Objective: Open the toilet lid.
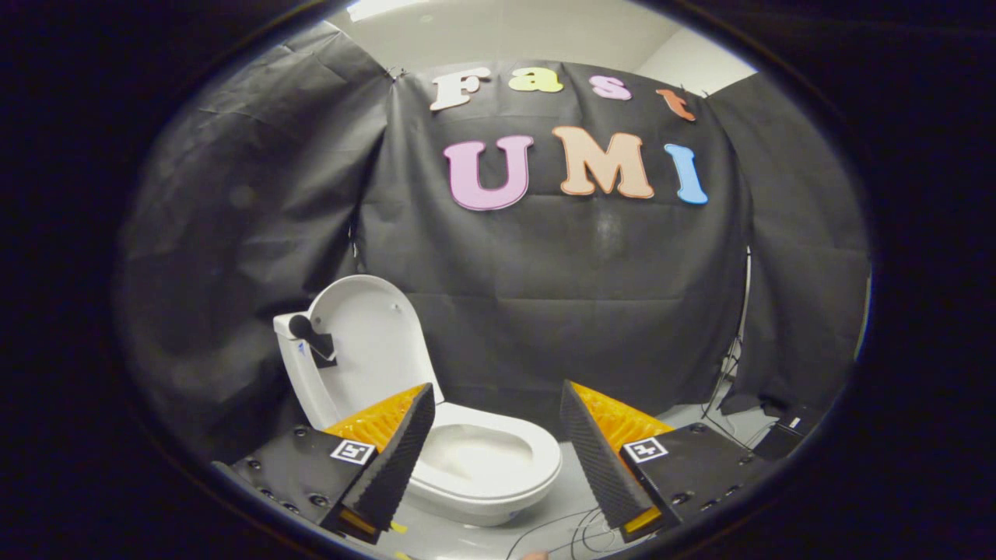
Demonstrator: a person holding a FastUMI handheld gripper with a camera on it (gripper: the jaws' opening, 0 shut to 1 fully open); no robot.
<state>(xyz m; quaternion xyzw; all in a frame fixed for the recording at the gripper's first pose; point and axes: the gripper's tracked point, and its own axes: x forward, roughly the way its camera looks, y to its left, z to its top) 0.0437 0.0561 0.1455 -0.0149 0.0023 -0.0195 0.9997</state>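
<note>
A white toilet (475, 474) stands on the floor ahead of me, turned a little to the right. Its lid (373, 342) stands upright, leaning back against the tank (299, 373). The seat ring (537, 459) lies flat around the bowl. A black knob-like piece (311, 336) sticks out at the top of the tank beside the raised lid. My gripper (498, 397) is open, with nothing between its fingers. The left finger (397, 459) overlaps the bowl's near left side, and the right finger (599, 459) stands to the right of the bowl.
Black cloth (545, 311) walls the booth behind and on both sides of the toilet. Thin cables (568, 533) trail over the pale floor (724, 424) below the right finger. A dark box (782, 439) and more cables lie at the right wall.
</note>
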